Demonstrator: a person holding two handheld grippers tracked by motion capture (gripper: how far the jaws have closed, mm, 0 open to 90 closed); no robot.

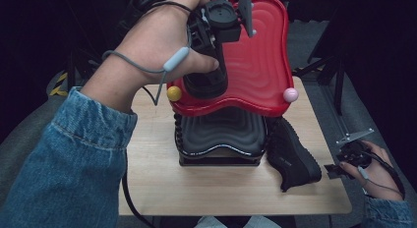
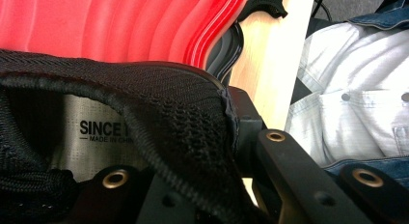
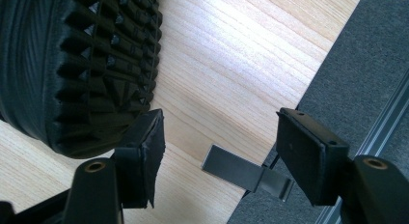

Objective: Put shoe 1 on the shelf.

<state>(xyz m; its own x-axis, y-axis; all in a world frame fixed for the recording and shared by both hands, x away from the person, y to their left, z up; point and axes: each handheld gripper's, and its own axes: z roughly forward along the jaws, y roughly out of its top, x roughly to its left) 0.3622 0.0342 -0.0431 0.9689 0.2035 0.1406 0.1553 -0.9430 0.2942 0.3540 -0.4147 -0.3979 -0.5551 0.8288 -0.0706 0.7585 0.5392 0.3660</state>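
While L tongs (image 1: 211, 78) clamp a black shoe (image 1: 204, 83) over red tray (image 1: 265, 51) — R tongs (image 3: 217, 147) released — I judge next: lower it, let go.

One shoe (image 1: 205, 80) sits on the upper tray (image 1: 260, 61), the other shoe (image 1: 293, 156) lies on the counter (image 1: 157, 179) right of the rack's lower tray (image 1: 221, 132).
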